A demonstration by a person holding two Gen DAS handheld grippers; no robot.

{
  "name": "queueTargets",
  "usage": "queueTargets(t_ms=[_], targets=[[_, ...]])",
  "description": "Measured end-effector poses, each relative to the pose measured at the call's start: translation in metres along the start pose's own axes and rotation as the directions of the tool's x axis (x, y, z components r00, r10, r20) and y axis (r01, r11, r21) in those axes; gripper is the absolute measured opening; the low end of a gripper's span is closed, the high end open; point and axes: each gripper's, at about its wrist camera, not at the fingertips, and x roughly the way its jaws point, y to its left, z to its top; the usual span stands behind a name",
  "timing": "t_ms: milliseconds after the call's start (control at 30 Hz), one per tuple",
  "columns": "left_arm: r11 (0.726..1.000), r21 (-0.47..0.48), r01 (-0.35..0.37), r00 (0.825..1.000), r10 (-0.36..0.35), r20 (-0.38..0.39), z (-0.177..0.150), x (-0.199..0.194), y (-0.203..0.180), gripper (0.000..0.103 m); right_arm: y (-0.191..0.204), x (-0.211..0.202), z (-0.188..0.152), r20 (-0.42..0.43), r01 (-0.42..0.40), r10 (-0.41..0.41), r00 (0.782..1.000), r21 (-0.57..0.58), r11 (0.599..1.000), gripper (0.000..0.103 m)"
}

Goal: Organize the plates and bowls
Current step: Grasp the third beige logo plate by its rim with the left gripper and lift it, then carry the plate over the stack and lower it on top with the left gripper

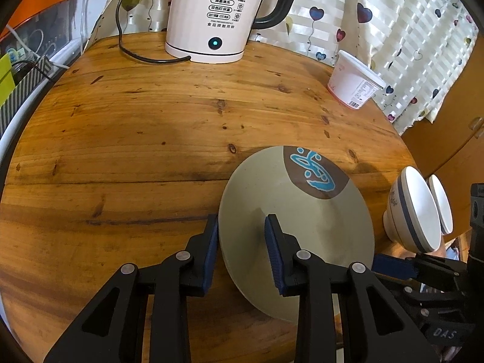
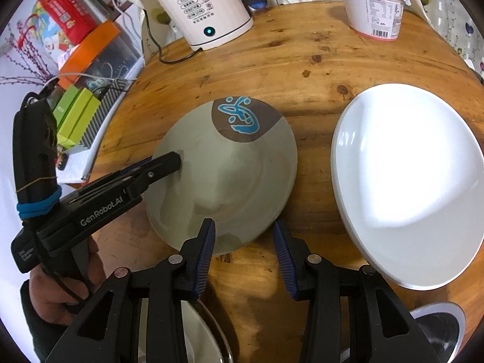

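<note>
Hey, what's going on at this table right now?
A person is working both handheld grippers at a grey-green plate on the round wooden table. The left gripper straddles its left rim, the right gripper its near edge. A white plate lies beside it, with bowls nearby.

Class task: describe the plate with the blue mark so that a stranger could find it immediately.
On the round wooden table, in front of the white electric kettle, lies a grey-green round plate. Unlike the plain white plate beside it, it has a brown patch bearing a blue squiggle.
</note>
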Motion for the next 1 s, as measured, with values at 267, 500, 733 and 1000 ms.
queueTargets(t_ms=[267,500,733,1000], targets=[[1.000,-0.014,-0.007,1.000,0.007,0.000,-0.004,-0.004,0.003,0.032,-0.001,0.001,0.000,0.010,0.007,-0.007,1.000,0.000,1.000,0.028],[1.000,-0.024,-0.009,1.000,0.009,0.005,-0.008,-0.012,0.004,0.032,0.003,-0.005,0.000,0.029,0.006,-0.005,1.000,-0.017,1.000,0.028],[0.999,-0.028,-0.019,1.000,0.019,0.015,-0.015,-0.022,0.002,0.031,0.006,-0.009,-0.003,0.035,-0.003,0.004,0.999,-0.028,1.000,0.028],[0.999,-0.038,-0.027,0.999,0.028,0.034,-0.023,-0.040,-0.001,0.032,0.011,-0.020,-0.007,0.046,-0.017,0.019,0.999,-0.050,0.999,0.028]])
